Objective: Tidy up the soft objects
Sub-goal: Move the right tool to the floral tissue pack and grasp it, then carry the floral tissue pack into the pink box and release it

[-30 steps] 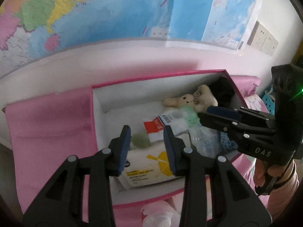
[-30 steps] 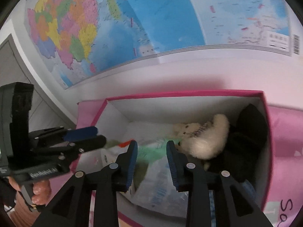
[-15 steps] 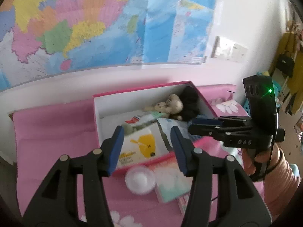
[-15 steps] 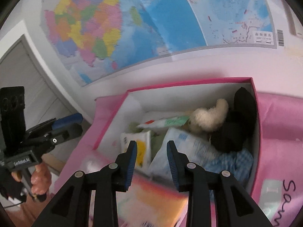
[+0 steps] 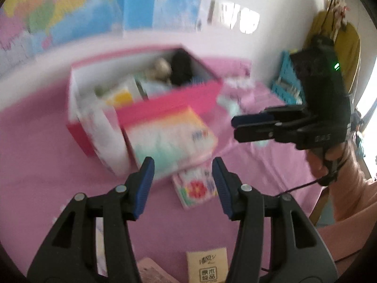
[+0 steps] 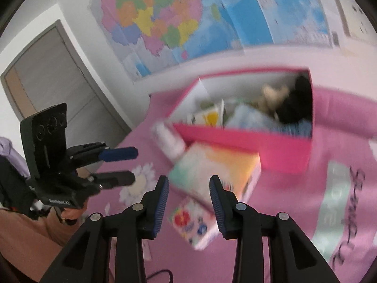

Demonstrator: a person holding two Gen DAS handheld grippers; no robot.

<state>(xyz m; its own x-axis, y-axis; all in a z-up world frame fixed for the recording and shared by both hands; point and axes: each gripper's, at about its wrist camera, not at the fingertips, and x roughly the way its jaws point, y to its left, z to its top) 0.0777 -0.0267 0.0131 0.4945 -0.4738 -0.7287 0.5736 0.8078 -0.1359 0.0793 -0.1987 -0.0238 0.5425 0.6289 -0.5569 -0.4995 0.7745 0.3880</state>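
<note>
Item: large tissue pack (image 6: 219,172), soft, light, slippery wrap; lies on the pink bed (image 6: 329,247) against the pink box (image 6: 247,141) front wall. Grip across its short edges. Left tool (image 5: 183,181) moderately parted, empty, jaws just opened. Right tool (image 6: 188,198) narrower, empty.

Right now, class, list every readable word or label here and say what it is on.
"原木纯品", boxed: tan packet.
"GenRobot.AI", faint: body of the left gripper; its jaws have just been opening, nothing between them.
Too blurred to read: wall map, cursive on pink cloth, pastel pack, flowered pack.
</note>
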